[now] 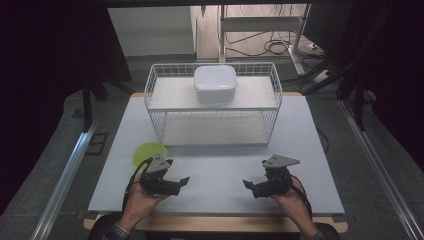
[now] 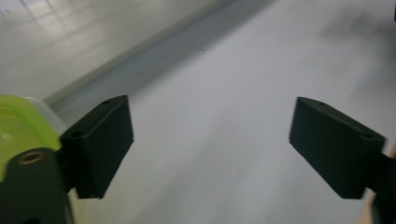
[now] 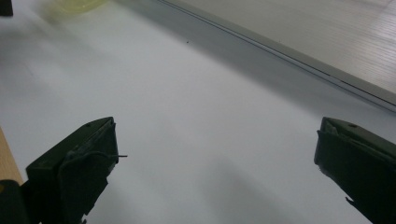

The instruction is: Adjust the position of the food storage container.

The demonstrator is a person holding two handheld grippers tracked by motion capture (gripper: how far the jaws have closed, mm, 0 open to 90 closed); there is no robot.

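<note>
A yellow-green plate (image 1: 146, 151) lies flat on the white table (image 1: 220, 165), in front of the left corner of a white wire rack (image 1: 276, 107). On the rack's upper shelf sits a white lidded box (image 1: 215, 83). My left gripper (image 1: 185, 181) hovers low just in front of the plate, open and pointing right, with nothing between its jaws. In the left gripper view (image 2: 210, 135) the plate (image 2: 21, 123) shows beside the left jaw. My right gripper (image 1: 247, 184) is open too, pointing left over bare table (image 3: 215, 154); the plate (image 3: 74, 5) lies far off.
The rack's lower shelf (image 1: 215, 131) holds nothing. The table's wooden front edge (image 1: 215, 222) runs below both hands. Metal rails (image 1: 65, 175) flank the table on the floor, and cables and a stand (image 1: 260, 30) lie behind the rack.
</note>
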